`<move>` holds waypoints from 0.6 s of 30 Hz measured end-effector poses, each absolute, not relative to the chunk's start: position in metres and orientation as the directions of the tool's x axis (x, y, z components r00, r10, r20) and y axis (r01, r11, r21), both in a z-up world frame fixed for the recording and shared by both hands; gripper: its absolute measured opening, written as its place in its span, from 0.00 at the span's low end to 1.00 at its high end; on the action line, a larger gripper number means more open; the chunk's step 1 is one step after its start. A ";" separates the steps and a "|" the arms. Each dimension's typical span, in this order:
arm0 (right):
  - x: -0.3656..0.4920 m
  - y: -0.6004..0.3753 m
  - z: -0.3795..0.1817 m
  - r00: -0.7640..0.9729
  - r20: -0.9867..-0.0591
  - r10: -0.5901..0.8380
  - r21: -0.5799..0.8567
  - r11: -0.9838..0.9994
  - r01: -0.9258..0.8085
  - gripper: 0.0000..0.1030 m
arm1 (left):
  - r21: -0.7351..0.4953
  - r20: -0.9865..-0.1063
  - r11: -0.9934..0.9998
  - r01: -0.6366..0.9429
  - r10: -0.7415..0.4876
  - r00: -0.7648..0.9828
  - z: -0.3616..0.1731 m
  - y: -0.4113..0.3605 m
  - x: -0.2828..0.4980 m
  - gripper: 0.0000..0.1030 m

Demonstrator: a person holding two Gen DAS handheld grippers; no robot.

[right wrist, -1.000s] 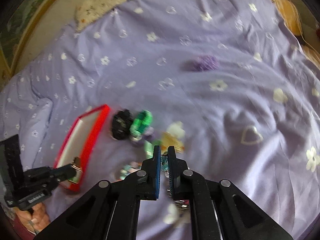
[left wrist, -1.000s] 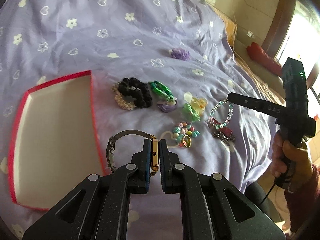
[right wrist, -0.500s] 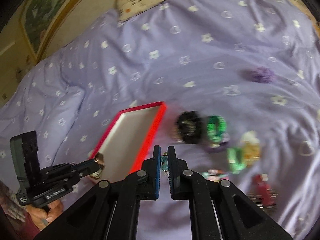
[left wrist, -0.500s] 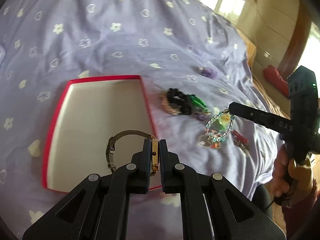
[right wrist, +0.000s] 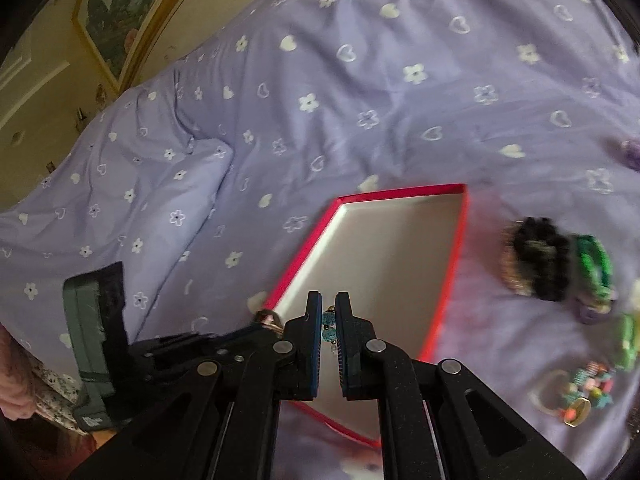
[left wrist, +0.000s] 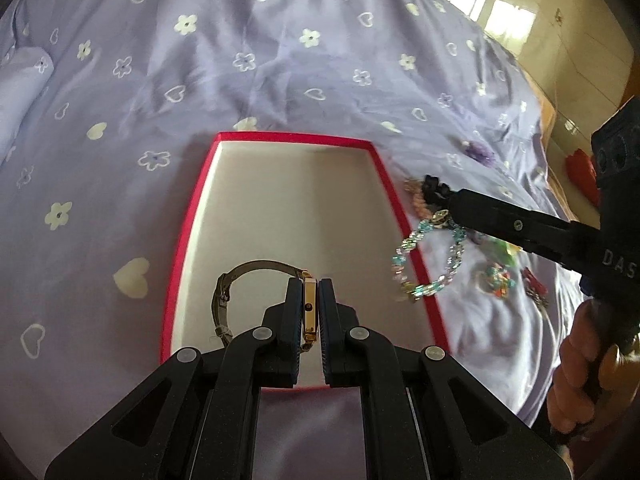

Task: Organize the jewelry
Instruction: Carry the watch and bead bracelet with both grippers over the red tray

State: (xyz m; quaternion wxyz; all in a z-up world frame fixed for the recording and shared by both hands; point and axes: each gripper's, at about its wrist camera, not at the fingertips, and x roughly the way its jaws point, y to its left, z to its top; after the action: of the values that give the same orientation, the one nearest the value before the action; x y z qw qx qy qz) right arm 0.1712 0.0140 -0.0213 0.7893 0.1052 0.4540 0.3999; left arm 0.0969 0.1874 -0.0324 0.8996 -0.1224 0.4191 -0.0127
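Note:
A red-rimmed box with a white floor point(left wrist: 280, 208) lies on the purple bedspread; it also shows in the right wrist view point(right wrist: 400, 248). My left gripper point(left wrist: 310, 286) is shut on a gold watch point(left wrist: 309, 308), held over the box's near end, its band point(left wrist: 240, 276) looping left. My right gripper point(right wrist: 329, 300) is shut on a turquoise bead bracelet point(right wrist: 329, 326). In the left wrist view the bracelet point(left wrist: 428, 260) hangs from the right gripper point(left wrist: 450, 204) over the box's right rim.
Loose jewelry lies right of the box: a black scrunchie point(right wrist: 540, 256), a green hair tie point(right wrist: 596, 264), a colourful bead bracelet with a gold ring point(right wrist: 580, 396), a red piece point(left wrist: 534, 280). A purple scrunchie point(left wrist: 478, 152) lies farther back. The bed edge drops off at the right.
Both grippers have moved left from the jewelry pile to the box, carrying the watch and the bead bracelet. The watch now hangs over the box floor, the bracelet over its right rim.

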 end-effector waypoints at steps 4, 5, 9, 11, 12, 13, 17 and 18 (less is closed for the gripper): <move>0.178 0.034 -0.036 0.232 -0.638 0.734 0.550 0.646 -0.530 0.06 | -0.223 -0.770 0.970 -0.095 -0.115 0.627 -0.044 0.195 0.113 0.06; 0.179 0.037 -0.040 0.225 -0.643 0.732 0.552 0.646 -0.527 0.06 | -0.224 -0.774 0.970 -0.097 -0.117 0.622 -0.047 0.196 0.115 0.06; 0.183 0.043 -0.065 0.207 -0.675 0.708 0.548 0.669 -0.503 0.06 | -0.224 -0.795 0.969 -0.103 -0.121 0.594 -0.063 0.200 0.126 0.06; 0.185 0.042 -0.076 0.201 -0.695 0.690 0.539 0.686 -0.489 0.06 | -0.224 -0.807 0.969 -0.103 -0.125 0.577 -0.071 0.200 0.128 0.06; 0.185 0.041 -0.081 0.198 -0.707 0.679 0.531 0.695 -0.484 0.06 | -0.221 -0.812 0.970 -0.103 -0.125 0.569 -0.075 0.200 0.129 0.06; 0.185 0.040 -0.086 0.194 -0.717 0.670 0.525 0.701 -0.482 0.06 | -0.218 -0.820 0.970 -0.104 -0.124 0.559 -0.080 0.200 0.129 0.06; 0.186 0.039 -0.101 0.173 -0.753 0.635 0.499 0.722 -0.479 0.06 | -0.217 -0.824 0.971 -0.099 -0.128 0.552 -0.086 0.201 0.128 0.06; 0.186 0.039 -0.103 0.171 -0.759 0.628 0.493 0.726 -0.480 0.06 | -0.217 -0.825 0.971 -0.099 -0.128 0.550 -0.086 0.201 0.128 0.06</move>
State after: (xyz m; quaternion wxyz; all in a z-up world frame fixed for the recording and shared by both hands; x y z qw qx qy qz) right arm 0.1862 0.0391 -0.1030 0.7619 0.0700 0.5314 0.3636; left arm 0.1283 0.2011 -0.0860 0.8723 -0.1198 0.4741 -0.0085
